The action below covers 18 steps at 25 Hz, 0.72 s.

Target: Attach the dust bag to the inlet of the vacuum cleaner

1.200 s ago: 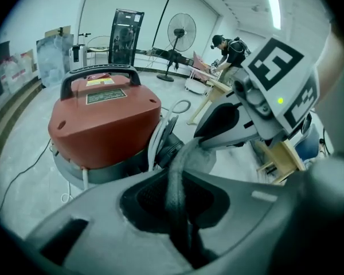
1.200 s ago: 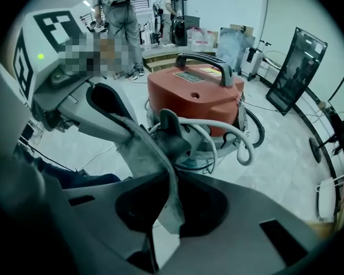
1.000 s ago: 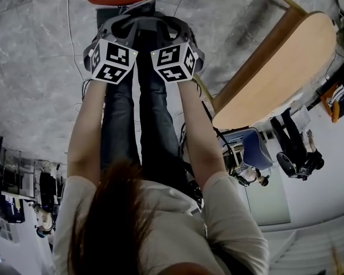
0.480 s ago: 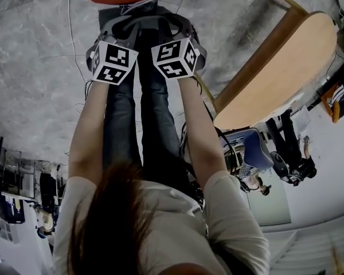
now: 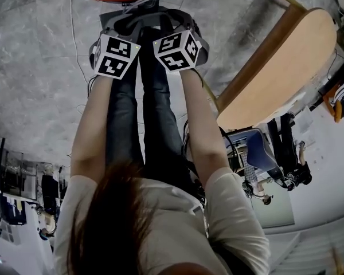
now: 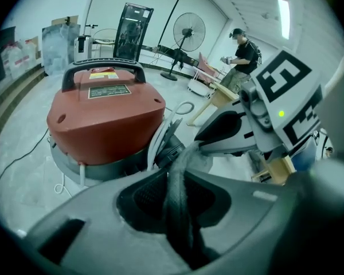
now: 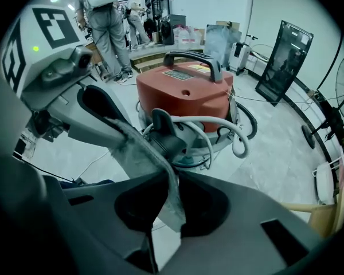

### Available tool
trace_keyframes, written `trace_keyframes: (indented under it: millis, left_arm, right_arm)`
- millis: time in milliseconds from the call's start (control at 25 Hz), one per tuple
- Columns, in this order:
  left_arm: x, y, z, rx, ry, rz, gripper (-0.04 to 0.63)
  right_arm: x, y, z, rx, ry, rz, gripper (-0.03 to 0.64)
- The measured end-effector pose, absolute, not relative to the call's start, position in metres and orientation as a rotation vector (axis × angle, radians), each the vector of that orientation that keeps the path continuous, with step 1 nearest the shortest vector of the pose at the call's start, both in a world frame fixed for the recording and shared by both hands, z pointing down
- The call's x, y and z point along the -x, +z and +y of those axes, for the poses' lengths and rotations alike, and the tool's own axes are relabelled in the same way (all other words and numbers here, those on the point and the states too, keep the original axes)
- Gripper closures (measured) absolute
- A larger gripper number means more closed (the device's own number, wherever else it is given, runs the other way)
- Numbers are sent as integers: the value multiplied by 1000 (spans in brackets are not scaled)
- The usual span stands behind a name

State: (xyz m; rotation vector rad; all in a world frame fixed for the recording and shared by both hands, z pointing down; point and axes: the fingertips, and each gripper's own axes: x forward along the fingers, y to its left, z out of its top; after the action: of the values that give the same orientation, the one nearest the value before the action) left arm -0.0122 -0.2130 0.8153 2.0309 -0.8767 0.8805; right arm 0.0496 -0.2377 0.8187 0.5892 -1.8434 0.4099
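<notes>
Your left gripper [image 6: 180, 169] is opening its jaws with the dust bag [image 6: 196, 154] between them; your right gripper [image 7: 169, 179] pinches the same bag, on the near side of the red vacuum cleaner [image 6: 103, 119].

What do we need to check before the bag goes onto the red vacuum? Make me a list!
1. Left gripper has the dust bag between its jaws: ok, but they are opening.
2. Right gripper pinches the bag: ok.
3. Vacuum cleaner upright, close ahead: ok.
4. Inlet in sight: cannot tell.
5. White hose out of the way: cannot tell.
</notes>
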Motion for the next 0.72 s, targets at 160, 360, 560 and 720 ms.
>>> trace_keyframes:
  millis: [160,360,560,720]
  left_arm:
    - [15,819,-209,-1984,877,-892,532]
    - [14,819,-208,-1951,893,-858,482]
    - [18,808,-213,-1948,847,-855,403]
    - [20,797,-216,-1957,824,-874,390]
  right_arm:
    - [-46,820,-238,-541,399,-1847,557]
    - [-47,816,-235,-515,526,-1859,519]
    - [-40,805,-231,-505,597,-1909,405]
    - [-39,794,-233,-528,614,-1936,382]
